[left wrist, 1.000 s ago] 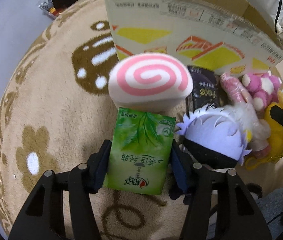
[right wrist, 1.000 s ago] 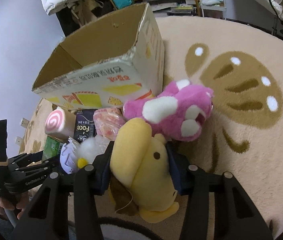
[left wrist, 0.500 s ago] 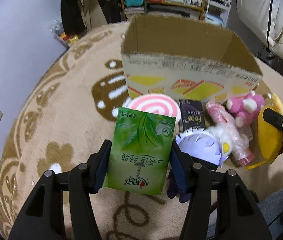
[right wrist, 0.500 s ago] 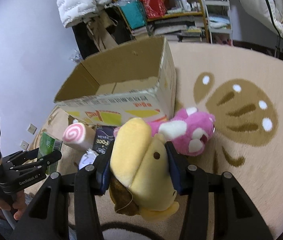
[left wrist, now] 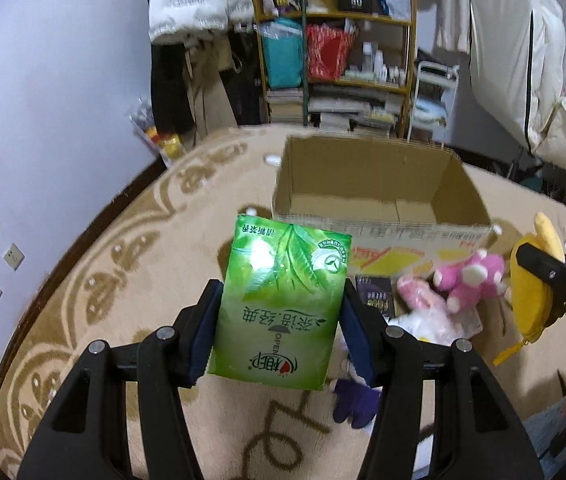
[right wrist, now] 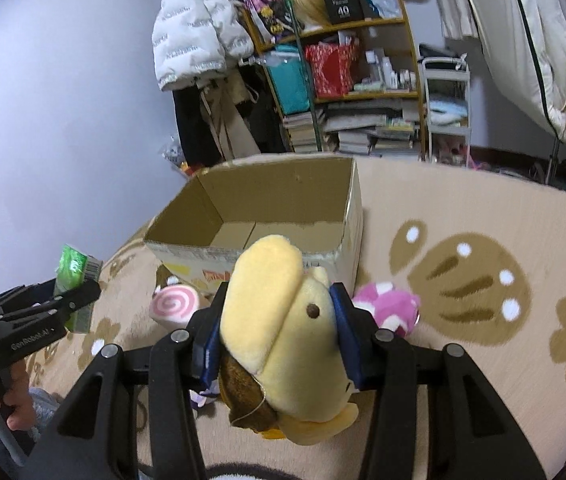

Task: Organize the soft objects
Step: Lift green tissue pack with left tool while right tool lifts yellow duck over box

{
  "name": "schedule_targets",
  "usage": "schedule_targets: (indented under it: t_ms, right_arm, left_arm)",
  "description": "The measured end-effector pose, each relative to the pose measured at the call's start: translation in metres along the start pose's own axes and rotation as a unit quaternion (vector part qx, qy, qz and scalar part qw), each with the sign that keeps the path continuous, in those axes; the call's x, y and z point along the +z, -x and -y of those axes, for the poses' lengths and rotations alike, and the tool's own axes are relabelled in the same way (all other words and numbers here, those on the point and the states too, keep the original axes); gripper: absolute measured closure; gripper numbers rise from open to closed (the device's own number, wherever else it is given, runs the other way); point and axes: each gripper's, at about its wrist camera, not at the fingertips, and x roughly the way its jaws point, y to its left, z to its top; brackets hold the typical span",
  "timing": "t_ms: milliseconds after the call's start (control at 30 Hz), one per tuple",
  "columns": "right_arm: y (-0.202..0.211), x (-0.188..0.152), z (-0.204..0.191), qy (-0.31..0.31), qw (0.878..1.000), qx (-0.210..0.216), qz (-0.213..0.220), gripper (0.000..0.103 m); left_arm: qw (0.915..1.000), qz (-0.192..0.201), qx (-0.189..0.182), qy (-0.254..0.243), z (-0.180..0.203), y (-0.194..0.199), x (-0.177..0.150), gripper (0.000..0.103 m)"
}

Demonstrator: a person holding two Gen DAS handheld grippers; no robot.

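A beige rug (left wrist: 131,280) with brown flower shapes covers the floor, and on it stands the box (left wrist: 379,188), open at the top and empty as far as its inside shows. It lies ahead of both hand-held grippers and below them, its long side turned towards the left one, so the coming move is probably forward and down over the near rim. From the right wrist view the box is seen corner-on, and its near rim sits just past the duck; neither hand looks clearly nearer.

The right hand-held gripper (right wrist: 275,332) is clamped on a yellow duck plush (right wrist: 283,332), bill pointing up and away, pads pressing its sides. The left hand-held gripper (left wrist: 279,320) grips a green tissue pack (left wrist: 283,304) by its long edges, the pack's long axis pointing at the box.

On the rug before the box lie a pink plush (left wrist: 471,280), a swirl cushion (right wrist: 173,304) and a dark packet (left wrist: 375,296).
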Motion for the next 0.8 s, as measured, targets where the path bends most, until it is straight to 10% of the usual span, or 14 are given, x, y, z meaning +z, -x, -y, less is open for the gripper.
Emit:
schedule_targets:
  t_ms: [800]
  right_arm:
    - [0.024,0.051,-0.027,0.04,0.996,0.001,0.076,0.053]
  left_arm:
    - [0.9942,0.102,0.028,0.017,-0.018,0.04,0.057,0.047]
